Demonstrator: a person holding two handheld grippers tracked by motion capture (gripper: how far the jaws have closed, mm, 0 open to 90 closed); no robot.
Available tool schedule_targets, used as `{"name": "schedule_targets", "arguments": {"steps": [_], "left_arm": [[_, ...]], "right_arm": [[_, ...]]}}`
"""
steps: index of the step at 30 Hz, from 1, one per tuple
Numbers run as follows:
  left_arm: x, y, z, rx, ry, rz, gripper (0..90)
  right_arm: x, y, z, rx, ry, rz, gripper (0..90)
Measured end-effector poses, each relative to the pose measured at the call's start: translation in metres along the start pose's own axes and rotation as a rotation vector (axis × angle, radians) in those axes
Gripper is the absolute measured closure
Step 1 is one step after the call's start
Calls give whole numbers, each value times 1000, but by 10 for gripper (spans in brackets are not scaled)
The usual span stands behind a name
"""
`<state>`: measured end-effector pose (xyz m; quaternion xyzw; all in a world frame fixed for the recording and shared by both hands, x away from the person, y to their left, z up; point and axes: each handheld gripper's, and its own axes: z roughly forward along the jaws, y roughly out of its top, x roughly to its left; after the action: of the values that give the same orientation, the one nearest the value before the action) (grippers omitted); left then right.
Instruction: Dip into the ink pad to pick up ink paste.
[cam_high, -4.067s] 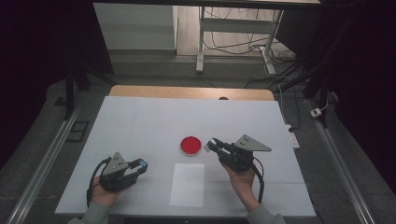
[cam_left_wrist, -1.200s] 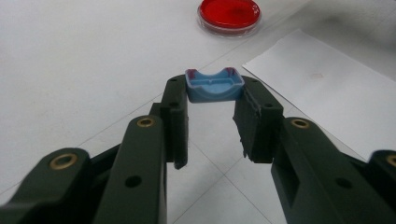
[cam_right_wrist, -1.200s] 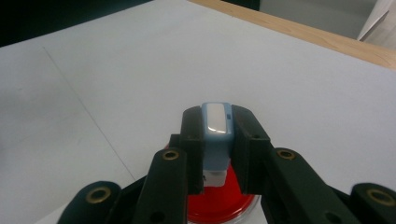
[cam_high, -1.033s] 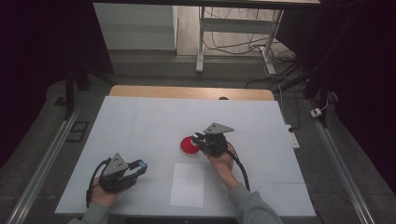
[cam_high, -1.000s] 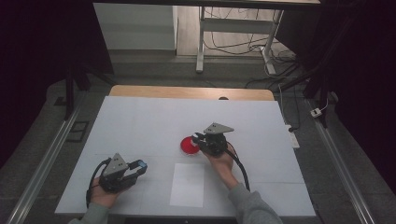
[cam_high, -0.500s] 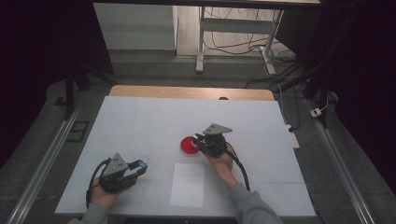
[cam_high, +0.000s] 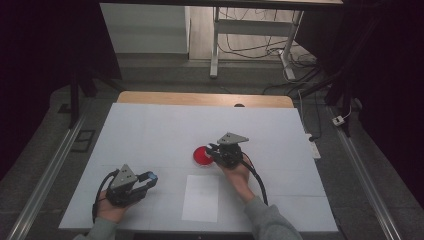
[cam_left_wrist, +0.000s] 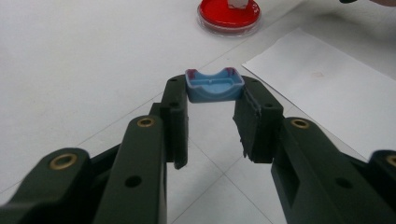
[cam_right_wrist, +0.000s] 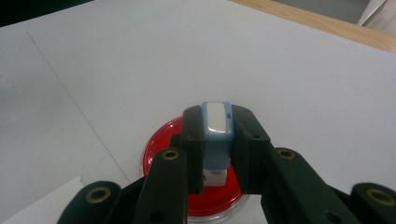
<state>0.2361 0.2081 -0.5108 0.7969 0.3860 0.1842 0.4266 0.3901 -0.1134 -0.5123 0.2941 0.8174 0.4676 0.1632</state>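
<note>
Over the red dish (cam_right_wrist: 196, 186), the right gripper (cam_right_wrist: 215, 135) is clamped on a pale blue-grey stamp block (cam_right_wrist: 215, 135). Near the table's (cam_high: 150, 130) front edge, the left gripper (cam_left_wrist: 213, 100) pinches a blue cap (cam_left_wrist: 214, 85) between its fingertips, beside the white paper sheet (cam_left_wrist: 336, 88).

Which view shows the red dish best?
Left gripper view: the red dish lies nearly unobstructed, clear rim visible. In the right gripper view the right tool covers its middle; in the high view it is small.
</note>
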Motion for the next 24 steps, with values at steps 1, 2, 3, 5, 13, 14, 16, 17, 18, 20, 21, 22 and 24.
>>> {"name": "schedule_targets", "arguments": {"steps": [1,2,3,5,13,14,16,17,18,20,21,22,24], "left_arm": [[0,0,0,0,0,0,659],[0,0,0,0,0,0,659],[0,0,0,0,0,0,658],[0,0,0,0,0,0,659],[0,0,0,0,0,1,659],[0,0,0,1,1,1,659],[0,0,0,1,1,0,659],[0,0,0,2,2,0,658],[0,0,0,1,2,-2,659],[0,0,0,1,2,-1,659],[0,0,0,1,2,-1,658],[0,0,0,1,2,-2,658],[0,0,0,0,2,-4,658]], "right_arm": [[0,0,0,-1,-2,2,751],[0,0,0,0,-1,3,752],[0,0,0,1,-1,3,752],[0,0,1,5,0,5,753],[0,-1,2,20,1,5,753],[0,-1,2,18,4,7,753],[0,-1,3,16,4,8,753],[0,-1,3,16,3,7,754],[0,-1,2,20,0,5,753],[0,-1,2,19,0,5,753],[0,-1,2,18,-4,4,753],[0,0,1,13,-5,5,753],[1,1,0,11,-5,3,753]]}}
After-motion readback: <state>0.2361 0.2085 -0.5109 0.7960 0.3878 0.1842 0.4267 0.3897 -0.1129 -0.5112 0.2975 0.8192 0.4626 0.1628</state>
